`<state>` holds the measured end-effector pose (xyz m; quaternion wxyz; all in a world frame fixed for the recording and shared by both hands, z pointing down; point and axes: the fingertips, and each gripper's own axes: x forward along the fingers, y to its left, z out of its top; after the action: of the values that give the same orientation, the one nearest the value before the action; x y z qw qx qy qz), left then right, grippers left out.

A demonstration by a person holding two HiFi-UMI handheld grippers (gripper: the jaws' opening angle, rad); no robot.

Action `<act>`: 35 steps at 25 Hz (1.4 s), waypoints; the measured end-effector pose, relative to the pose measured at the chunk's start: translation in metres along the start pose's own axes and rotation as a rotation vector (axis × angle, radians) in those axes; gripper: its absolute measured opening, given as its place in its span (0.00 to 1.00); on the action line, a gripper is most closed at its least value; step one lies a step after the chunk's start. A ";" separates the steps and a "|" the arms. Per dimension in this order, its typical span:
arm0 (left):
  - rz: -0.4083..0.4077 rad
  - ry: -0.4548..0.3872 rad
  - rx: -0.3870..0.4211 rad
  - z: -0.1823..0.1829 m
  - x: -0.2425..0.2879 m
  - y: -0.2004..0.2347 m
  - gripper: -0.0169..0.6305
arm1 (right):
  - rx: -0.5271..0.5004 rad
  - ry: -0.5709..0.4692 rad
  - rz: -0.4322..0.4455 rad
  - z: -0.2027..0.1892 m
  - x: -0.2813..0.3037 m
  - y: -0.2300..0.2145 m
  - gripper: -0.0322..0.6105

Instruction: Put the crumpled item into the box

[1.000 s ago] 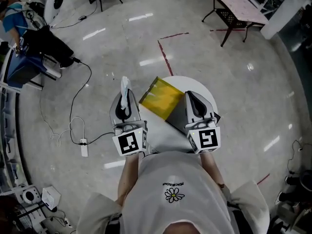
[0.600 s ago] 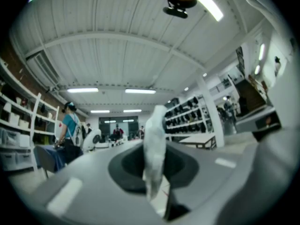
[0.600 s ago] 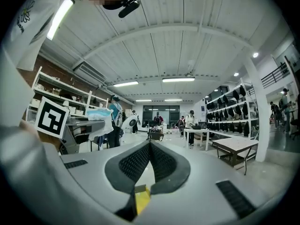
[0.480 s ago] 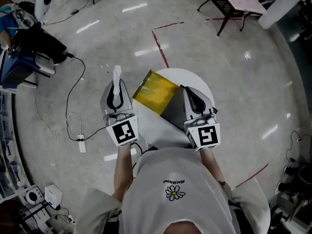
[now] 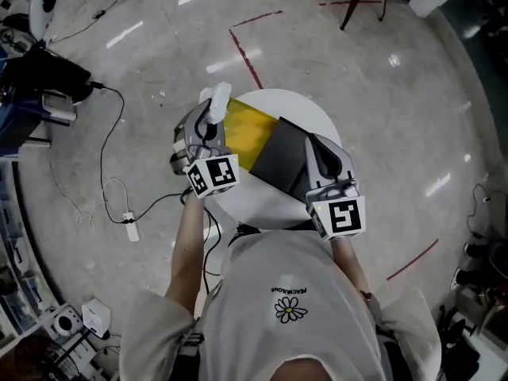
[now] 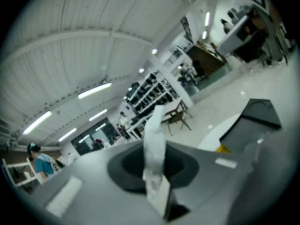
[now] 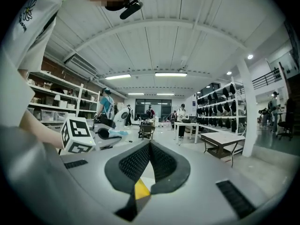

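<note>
Person in a white shirt (image 5: 290,308) stands at a small round white desk (image 5: 266,209), seen from above, with a gripper in each hand. A yellow box (image 5: 248,129) lies open on the desk, its dark flap (image 5: 282,159) spread toward the near right.

The left gripper (image 5: 213,111) reaches over the far left edge of the desk. Its fingers are almost closed and pinch the crumpled item (image 5: 216,95), a twisted strip of white paper or tissue that sticks out past the fingertips. The crumpled item is held in the air just beside the far left corner of the box. Whether it touches the box cannot be told. In the left gripper view the strip stands upright between the two fingers, with the dark flap off to the right.

The right gripper (image 5: 314,144) is over the near right part of the desk, above the dark flap. Its fingers are pressed together at the tips and hold nothing.

Around the desk is a glossy grey floor (image 5: 397,117). A black cable (image 5: 111,157) runs to a white power strip (image 5: 131,227) on the left, and a red tape line (image 5: 244,50) lies on the far side.
</note>
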<state>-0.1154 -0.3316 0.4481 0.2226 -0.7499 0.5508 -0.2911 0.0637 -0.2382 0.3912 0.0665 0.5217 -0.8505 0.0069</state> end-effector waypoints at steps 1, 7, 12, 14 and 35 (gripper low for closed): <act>-0.032 0.017 0.038 -0.006 0.007 -0.014 0.09 | -0.001 0.007 -0.006 -0.002 -0.003 -0.002 0.05; -0.189 0.141 0.245 -0.052 0.038 -0.088 0.09 | 0.014 0.040 -0.044 -0.017 -0.018 -0.016 0.05; -0.342 0.270 0.235 -0.097 0.056 -0.141 0.10 | 0.022 0.067 -0.076 -0.027 -0.027 -0.024 0.05; -0.395 0.308 0.260 -0.110 0.058 -0.160 0.10 | 0.022 0.080 -0.087 -0.030 -0.032 -0.028 0.05; -0.868 0.474 0.250 -0.145 0.044 -0.238 0.29 | 0.113 0.121 -0.097 -0.048 -0.048 -0.031 0.05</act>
<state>-0.0388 -0.3051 0.7186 0.0383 -0.7904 0.1850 -0.5827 0.1173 -0.2059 0.4314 0.0886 0.5637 -0.8170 0.0829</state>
